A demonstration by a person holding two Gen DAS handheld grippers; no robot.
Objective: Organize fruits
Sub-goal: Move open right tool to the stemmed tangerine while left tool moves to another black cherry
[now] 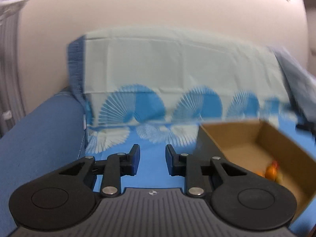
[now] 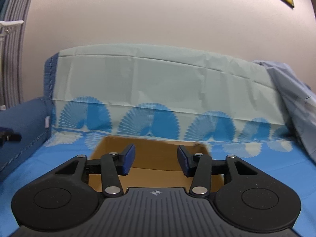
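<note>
The orange fruit (image 1: 271, 170) sits in the cardboard box (image 1: 237, 136) at lower right, looks small, round and easy to squash, so grab its sides softly; left gripper (image 1: 152, 159) and right gripper (image 2: 156, 159) are both empty, fingers apart.

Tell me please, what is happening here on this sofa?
A person holds two grippers over a sofa covered with a blue patterned cloth. Both the left gripper and the right gripper are empty, fingers apart. A cardboard box sits on the cloth with orange fruit already inside.

Left gripper (image 1: 152, 159), right gripper (image 2: 156, 161): parted, empty.
</note>
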